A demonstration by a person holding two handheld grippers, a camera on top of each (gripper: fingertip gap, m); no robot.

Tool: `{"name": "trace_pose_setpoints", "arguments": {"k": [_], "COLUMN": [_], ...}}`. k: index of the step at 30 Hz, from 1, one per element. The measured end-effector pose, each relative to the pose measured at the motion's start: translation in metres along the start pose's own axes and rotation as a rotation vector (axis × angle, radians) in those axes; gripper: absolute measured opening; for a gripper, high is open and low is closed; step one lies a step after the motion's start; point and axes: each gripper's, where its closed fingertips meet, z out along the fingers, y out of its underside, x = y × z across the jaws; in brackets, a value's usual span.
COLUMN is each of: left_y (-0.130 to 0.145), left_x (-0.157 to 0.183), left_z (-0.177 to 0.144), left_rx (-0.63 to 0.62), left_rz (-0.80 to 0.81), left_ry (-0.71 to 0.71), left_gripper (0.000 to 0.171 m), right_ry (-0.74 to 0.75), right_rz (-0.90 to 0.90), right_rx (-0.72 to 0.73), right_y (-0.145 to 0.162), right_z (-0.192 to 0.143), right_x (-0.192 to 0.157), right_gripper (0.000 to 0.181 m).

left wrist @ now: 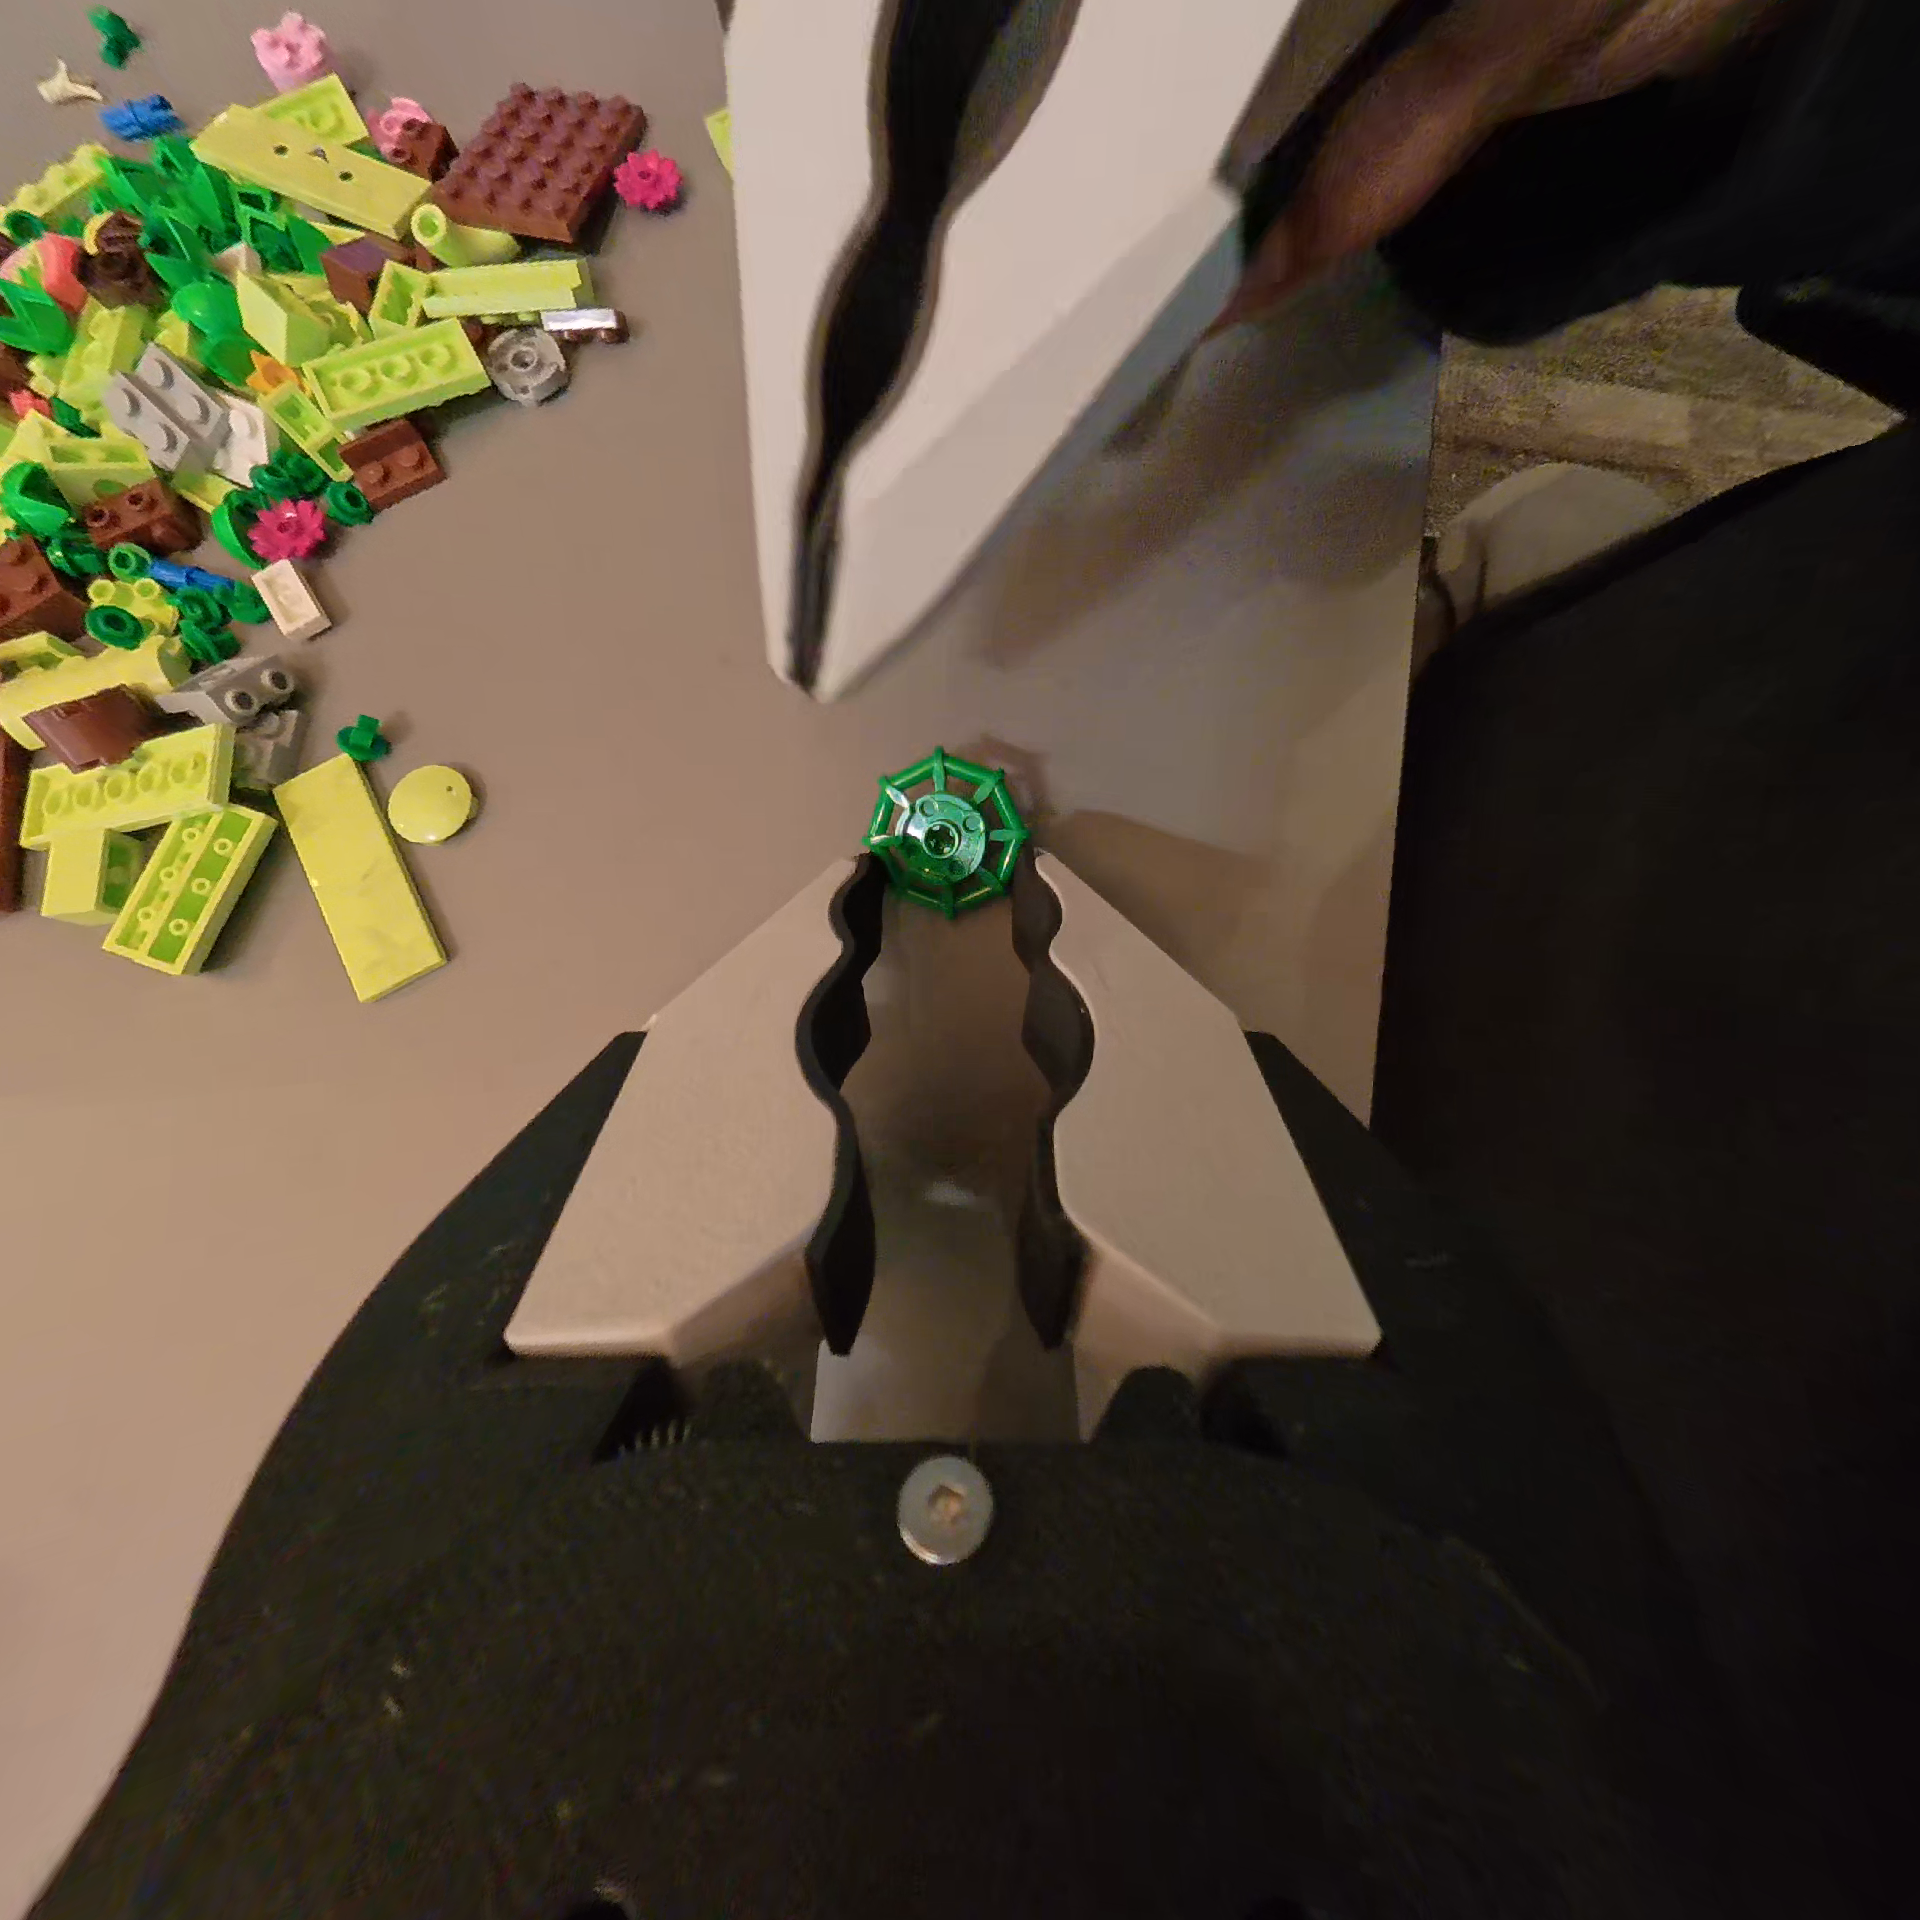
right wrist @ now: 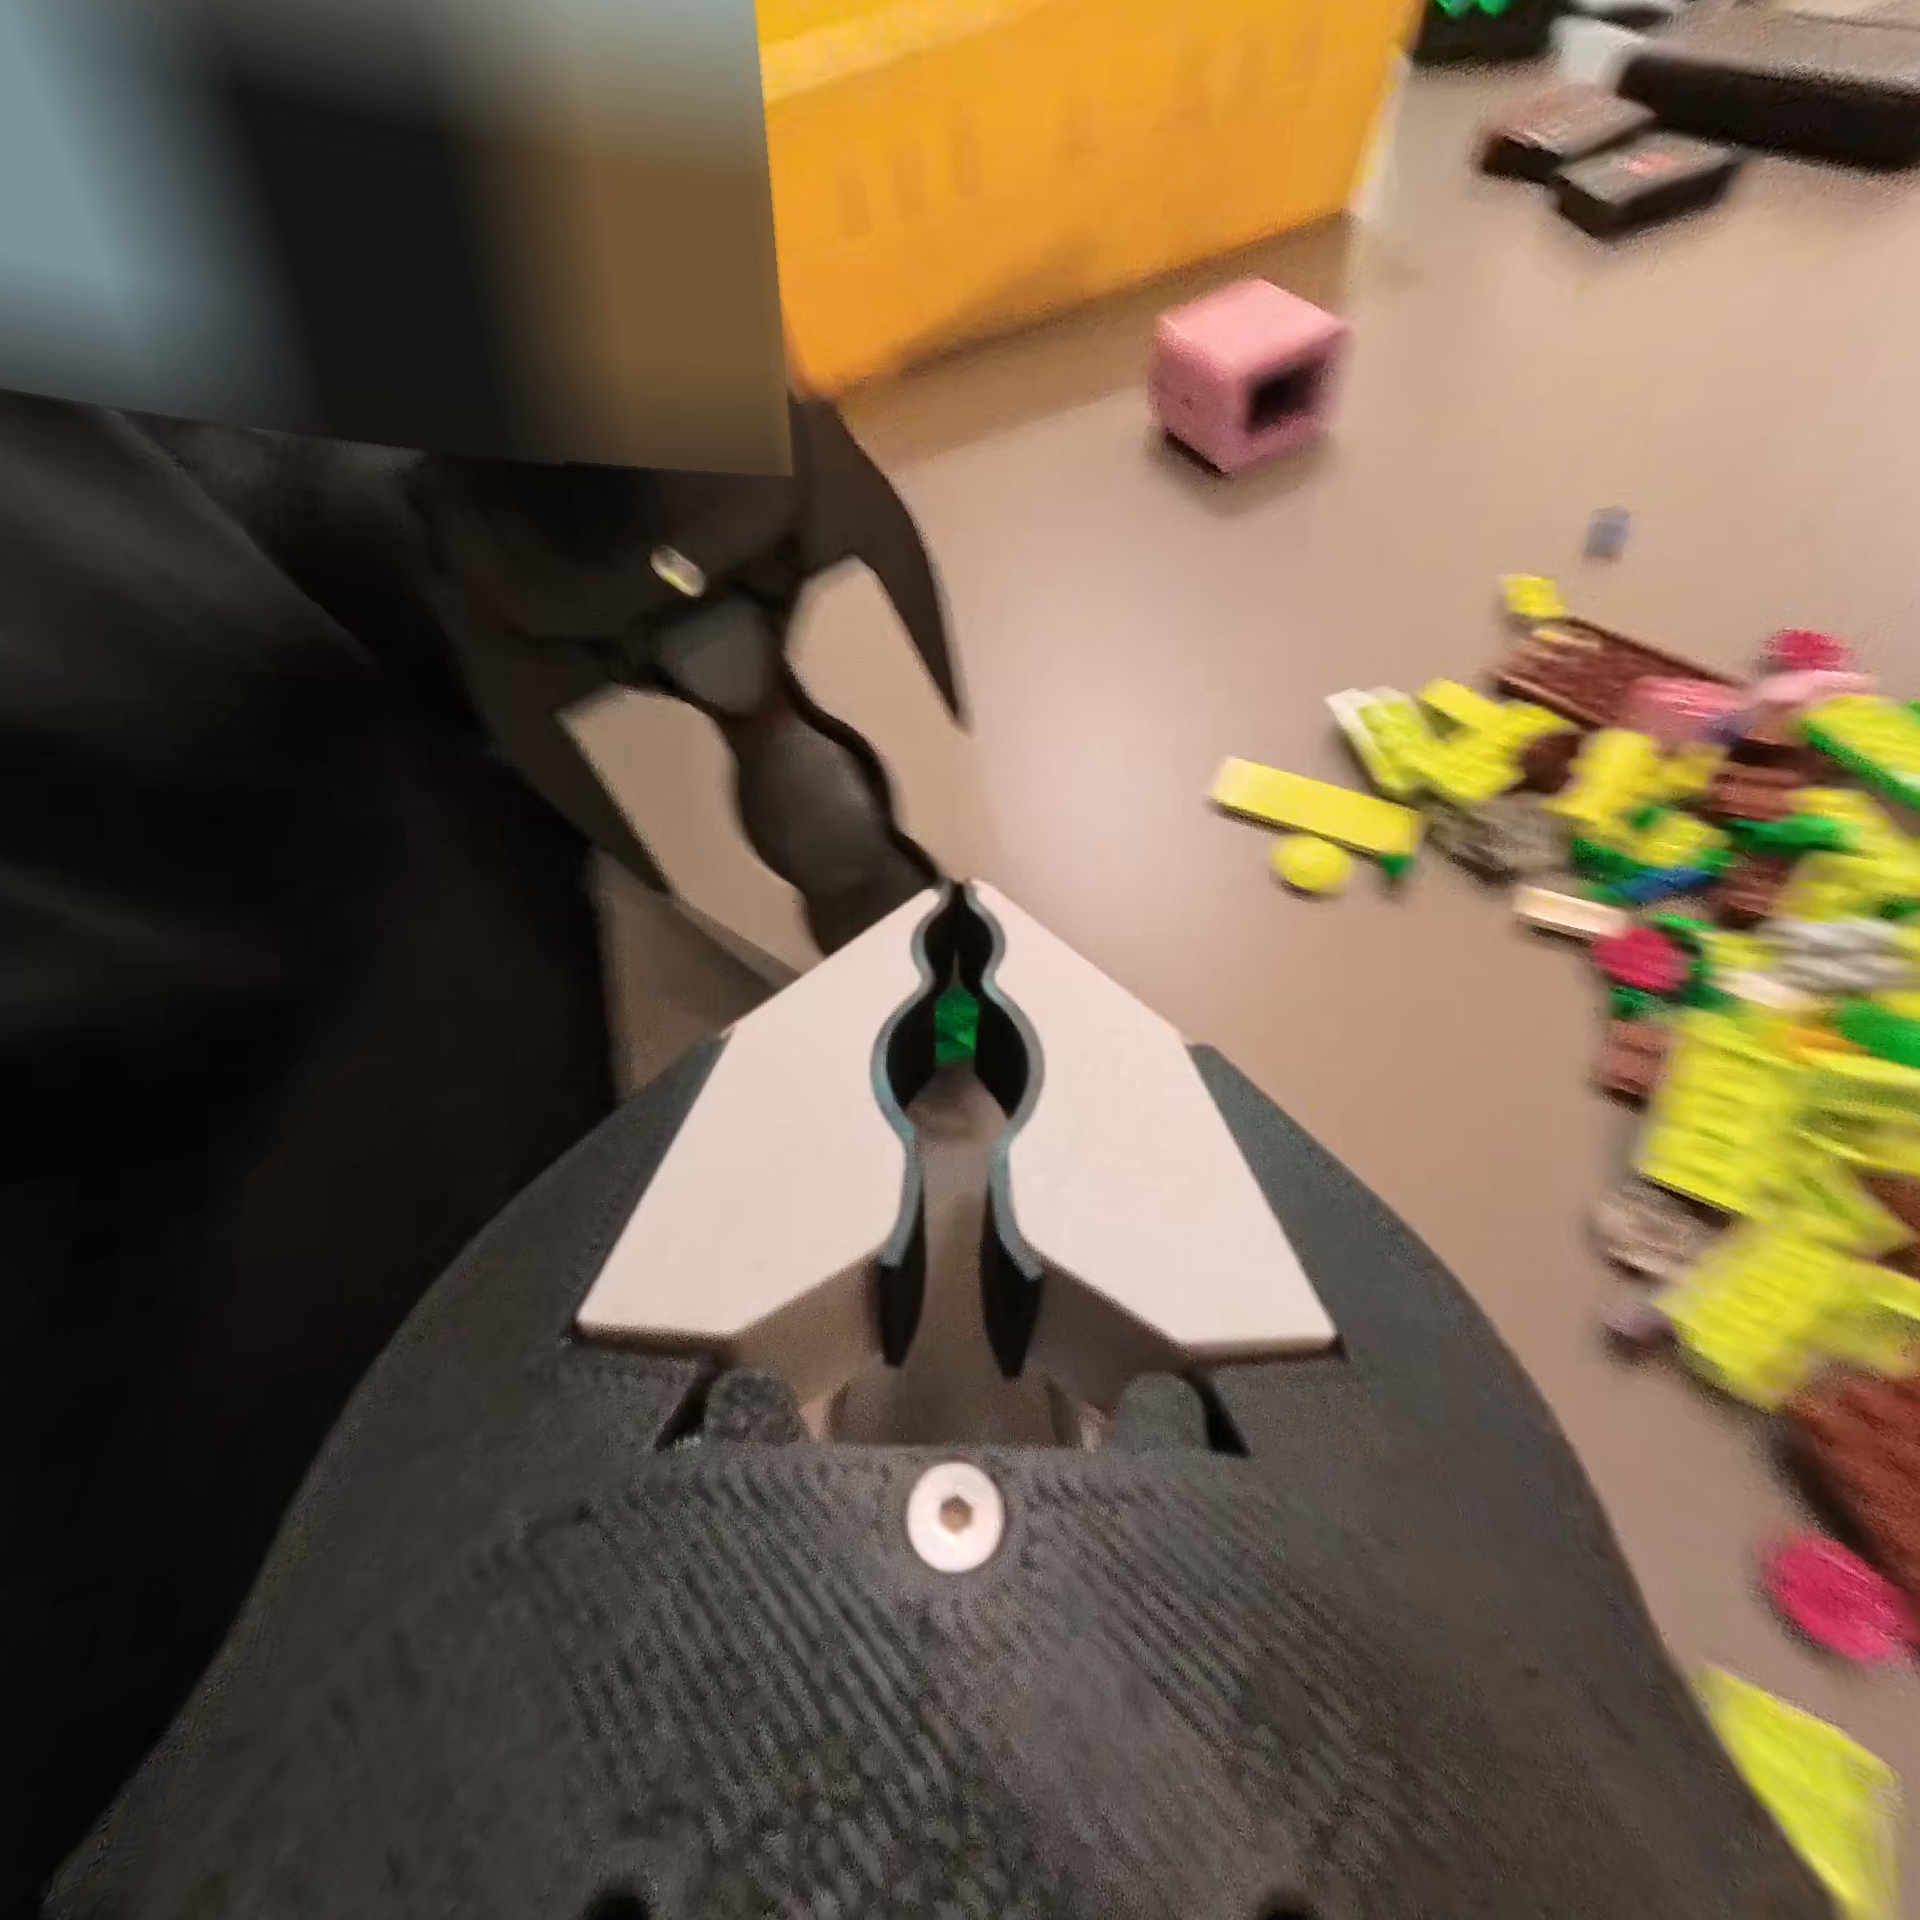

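A small green web-shaped piece (left wrist: 943,833) is sitting pinched at the very tips of the left gripper (left wrist: 948,868), whose jaws are standing narrowly apart around it, just above the grey table (left wrist: 582,1039). The right gripper (left wrist: 821,665) is hanging just beyond it, tip down and blurred, its jaws looking nearly closed. In its own view the right gripper (right wrist: 961,894) is showing its tips all but meeting, with a patch of green visible in the hollow between the jaws; whether that is a held piece or something lying behind them cannot be told.

A loose pile of bricks (left wrist: 208,436), lime, green, brown and grey, is lying well apart to the left gripper's left, unsorted, with a lime round tile (left wrist: 429,802) and a lime flat plate (left wrist: 358,878) at its near fringe. No assembled build is showing in either view.

The table edge (left wrist: 1397,831) is running close on the left gripper's right, dropping to dark floor. Open tabletop is lying between grippers and pile. Farther off, a pink cube (right wrist: 1242,390) and a yellow box (right wrist: 1070,156) are standing clear.
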Motion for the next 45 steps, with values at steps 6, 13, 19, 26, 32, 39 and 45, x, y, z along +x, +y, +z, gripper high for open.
{"name": "trace_pose_setpoints", "arguments": {"k": [6,13,19,26,32,39,45], "left_y": [-0.001,-0.036,-0.071,-0.087,-0.095,-0.092,-0.083], "left_x": [-0.004,-0.027,-0.016,-0.006,0.004,0.004,-0.004], "left_z": [-0.001,-0.030,-0.063,-0.079,-0.086,-0.080,-0.067], "left_rx": [0.009,0.296,0.645,0.819,0.902,0.872,0.723], "left_rz": [-0.023,0.009,-0.127,-0.103,-0.100,-0.086,0.053], "left_ry": [-0.021,-0.173,-0.026,0.012,0.069,0.050,-0.110], "left_gripper": [0.025,0.025,0.025,0.024,0.024,0.024,0.023], "right_ry": [0.053,-0.049,-0.259,-0.524,-0.648,-0.719,-0.516], "right_rz": [0.028,0.215,0.387,0.584,0.679,0.760,0.644], "right_rx": [-0.021,0.146,0.422,0.618,0.640,0.623,0.518], "right_y": [0.014,-0.005,-0.042,-0.060,-0.065,-0.063,-0.050], "right_z": [-0.015,-0.009,-0.027,-0.049,-0.042,-0.038,-0.032], "right_x": [0.012,0.000,-0.003,-0.013,-0.024,-0.027,-0.018], "right_gripper": [0.000,0.035,0.042,0.020,0.025,0.020,0.019]}}
